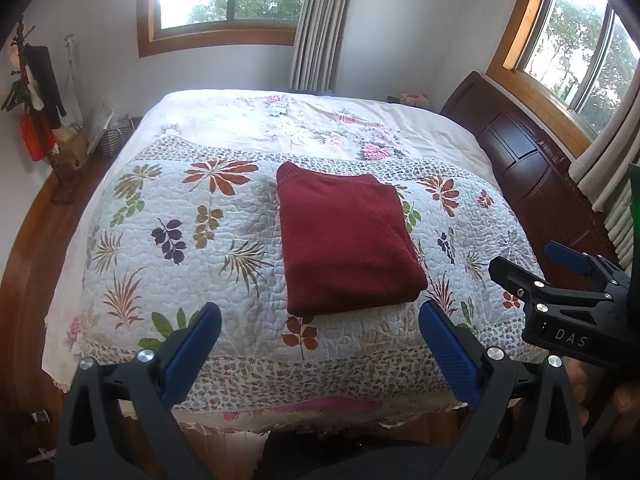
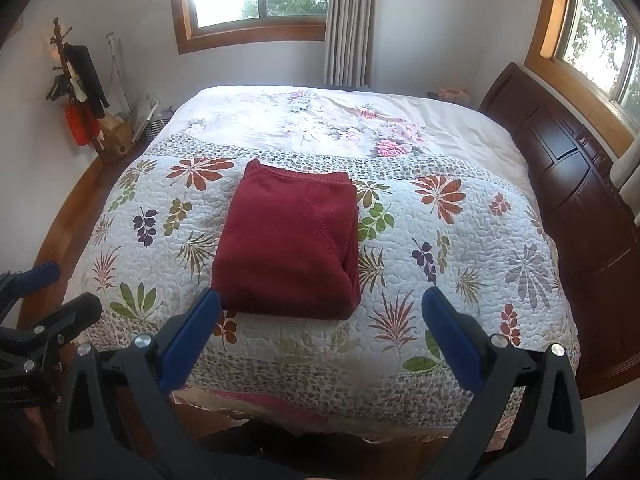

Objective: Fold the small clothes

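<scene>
While both grippers hover apart above the near edge of the bed, a dark red knitted garment (image 1: 346, 240) lies folded into a neat rectangle on the leaf-patterned quilt (image 1: 168, 216), touching neither tool. The left gripper (image 1: 320, 316) is spread wide and holds nothing; the right gripper (image 2: 322, 306) is likewise released and empty, just short of the garment's near edge.
</scene>
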{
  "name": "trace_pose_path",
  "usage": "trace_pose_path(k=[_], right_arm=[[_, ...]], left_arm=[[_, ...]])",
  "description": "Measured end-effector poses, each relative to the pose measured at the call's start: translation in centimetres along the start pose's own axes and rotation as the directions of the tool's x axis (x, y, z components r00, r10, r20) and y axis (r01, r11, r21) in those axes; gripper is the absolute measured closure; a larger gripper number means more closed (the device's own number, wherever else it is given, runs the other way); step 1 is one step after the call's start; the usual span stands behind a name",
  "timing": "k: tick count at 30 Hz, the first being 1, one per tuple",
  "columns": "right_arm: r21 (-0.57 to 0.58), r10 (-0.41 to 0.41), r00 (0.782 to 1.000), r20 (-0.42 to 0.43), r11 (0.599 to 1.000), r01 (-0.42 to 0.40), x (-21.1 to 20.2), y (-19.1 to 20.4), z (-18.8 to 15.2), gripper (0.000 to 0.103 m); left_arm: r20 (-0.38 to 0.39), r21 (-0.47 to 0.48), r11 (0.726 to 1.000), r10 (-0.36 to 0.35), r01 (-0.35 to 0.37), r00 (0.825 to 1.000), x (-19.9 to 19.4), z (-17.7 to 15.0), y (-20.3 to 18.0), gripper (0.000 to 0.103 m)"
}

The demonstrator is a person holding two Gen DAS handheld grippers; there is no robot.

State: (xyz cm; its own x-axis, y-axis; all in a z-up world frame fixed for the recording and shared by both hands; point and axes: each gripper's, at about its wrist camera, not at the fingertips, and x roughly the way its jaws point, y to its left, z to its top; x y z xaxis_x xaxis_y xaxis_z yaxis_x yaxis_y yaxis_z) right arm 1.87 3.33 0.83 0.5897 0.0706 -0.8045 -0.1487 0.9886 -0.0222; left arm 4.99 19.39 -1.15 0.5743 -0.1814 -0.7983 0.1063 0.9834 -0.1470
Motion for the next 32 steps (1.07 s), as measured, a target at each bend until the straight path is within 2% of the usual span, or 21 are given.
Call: trace_pose_path(k=[21,32], right_arm=[[-0.008,0.016,1.000,-0.004,1.000,-0.016,0.30,0.02,0.21,0.003],[-0.024,0.012,1.000,0.020,1.000,-0.011,-0.19,0.16,0.61,0.003]], left_arm=[[0.000,0.019,1.000,-0.009,0.009,1.000,0.10,0.32,-0.24,0.004],[0.001,0.022,1.000,-0.007,0.007,1.000,0.05,0.39,-0.21,0.004]])
